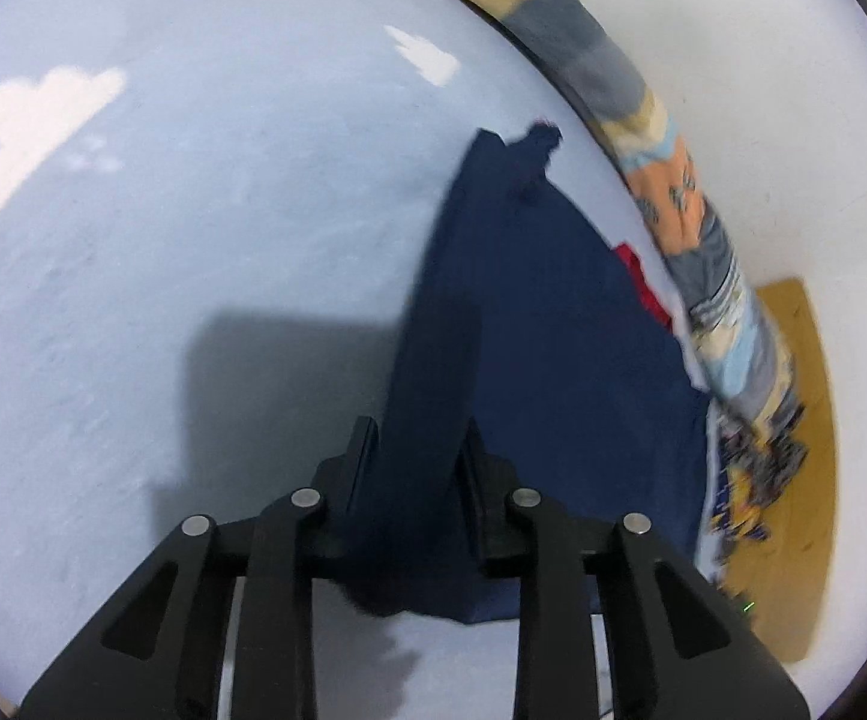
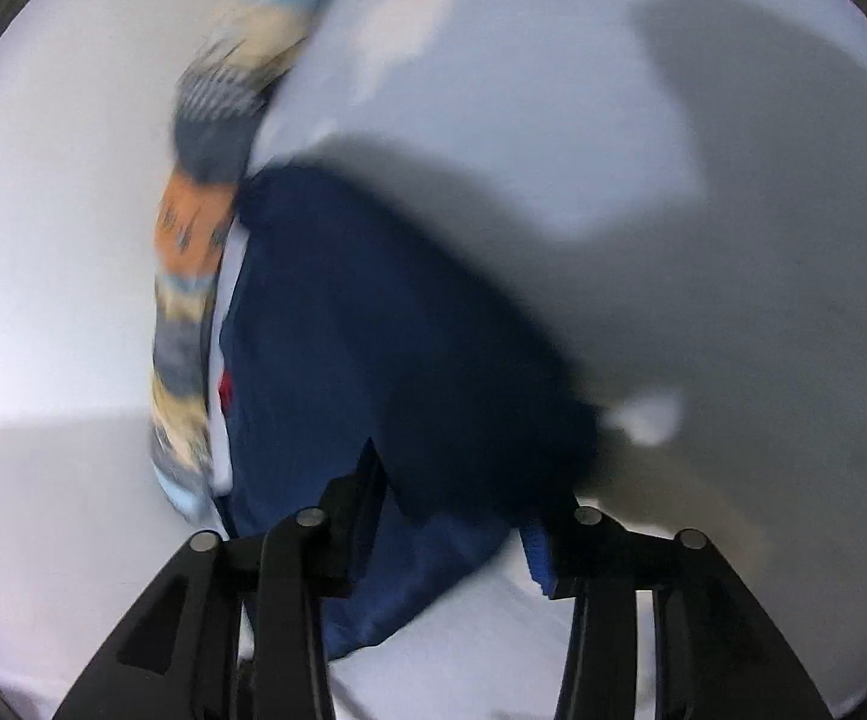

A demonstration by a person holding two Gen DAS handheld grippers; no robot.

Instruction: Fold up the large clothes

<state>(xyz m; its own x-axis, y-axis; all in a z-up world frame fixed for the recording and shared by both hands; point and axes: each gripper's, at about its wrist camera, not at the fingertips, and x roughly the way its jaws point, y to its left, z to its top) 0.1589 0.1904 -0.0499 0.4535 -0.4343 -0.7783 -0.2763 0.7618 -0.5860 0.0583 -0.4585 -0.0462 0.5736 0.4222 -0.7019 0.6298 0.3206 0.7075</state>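
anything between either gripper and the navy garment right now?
Nothing visible. The navy garment already runs up between the fingers of the left gripper, and in the right wrist view it fills the gap of the right gripper. The patterned cloth lies along its far edge, beside it.

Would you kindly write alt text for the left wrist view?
The left gripper has a fold of navy garment between its fingers, over a pale blue sheet. A patterned blanket curves along the sheet's right edge.
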